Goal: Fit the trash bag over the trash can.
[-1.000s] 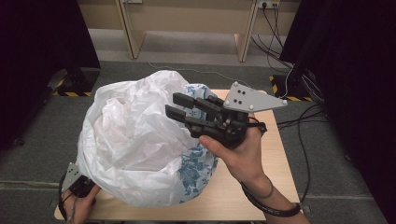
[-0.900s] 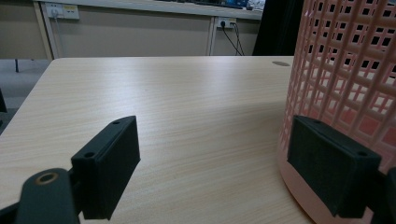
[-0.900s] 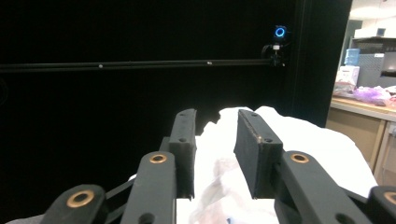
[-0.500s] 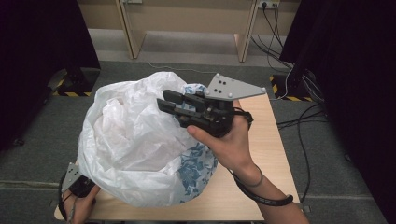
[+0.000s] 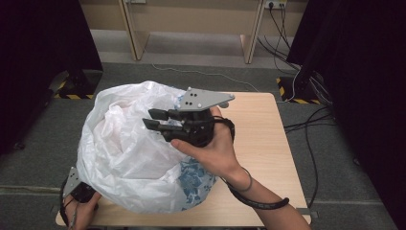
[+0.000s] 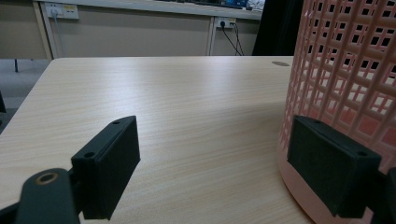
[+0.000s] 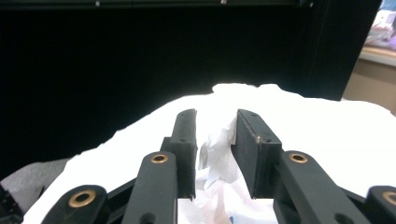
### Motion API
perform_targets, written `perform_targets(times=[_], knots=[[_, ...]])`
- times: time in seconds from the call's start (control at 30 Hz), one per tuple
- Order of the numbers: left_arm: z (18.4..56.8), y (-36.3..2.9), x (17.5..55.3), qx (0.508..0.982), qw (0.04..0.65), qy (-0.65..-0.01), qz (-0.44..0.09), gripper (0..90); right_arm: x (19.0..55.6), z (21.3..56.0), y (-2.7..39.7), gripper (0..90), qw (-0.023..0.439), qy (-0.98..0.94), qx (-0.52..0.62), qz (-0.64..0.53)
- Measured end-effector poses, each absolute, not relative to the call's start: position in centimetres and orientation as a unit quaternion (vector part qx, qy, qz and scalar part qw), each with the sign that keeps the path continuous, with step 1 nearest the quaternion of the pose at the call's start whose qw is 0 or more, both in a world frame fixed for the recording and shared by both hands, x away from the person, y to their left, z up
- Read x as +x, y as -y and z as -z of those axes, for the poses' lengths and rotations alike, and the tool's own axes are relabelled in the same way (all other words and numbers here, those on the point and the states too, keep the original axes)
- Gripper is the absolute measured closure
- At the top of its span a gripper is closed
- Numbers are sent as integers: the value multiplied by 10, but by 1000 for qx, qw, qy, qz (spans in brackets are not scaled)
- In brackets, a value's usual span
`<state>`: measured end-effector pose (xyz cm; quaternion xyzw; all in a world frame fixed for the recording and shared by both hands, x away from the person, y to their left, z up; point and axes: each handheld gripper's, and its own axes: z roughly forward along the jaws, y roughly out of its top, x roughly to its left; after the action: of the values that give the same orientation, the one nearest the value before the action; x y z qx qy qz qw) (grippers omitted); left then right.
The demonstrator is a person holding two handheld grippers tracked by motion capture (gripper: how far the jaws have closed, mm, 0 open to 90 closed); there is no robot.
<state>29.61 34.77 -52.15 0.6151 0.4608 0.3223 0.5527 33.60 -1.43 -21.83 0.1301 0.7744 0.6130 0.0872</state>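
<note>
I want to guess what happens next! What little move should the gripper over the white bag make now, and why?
Probably squeeze shut on the fold. The right gripper has just been closing its jaws, and a crumpled fold of the white plastic bag sits between its pads, seemingly not pinched yet. The left gripper stands open beside the pink basket.

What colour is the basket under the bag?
Pink lattice basket, seen best in the left gripper view.
</note>
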Motion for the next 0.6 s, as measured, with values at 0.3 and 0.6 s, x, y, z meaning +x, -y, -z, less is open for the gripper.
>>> perform_targets(times=[0.3, 0.6], knots=[[521, -348, 296, 615, 553, -461, -322, 162, 335, 226, 2, 694, 75, -788, 121, -599], [521, -348, 296, 616, 552, -460, -322, 162, 333, 236, -11, 695, 60, -810, 105, -574]])
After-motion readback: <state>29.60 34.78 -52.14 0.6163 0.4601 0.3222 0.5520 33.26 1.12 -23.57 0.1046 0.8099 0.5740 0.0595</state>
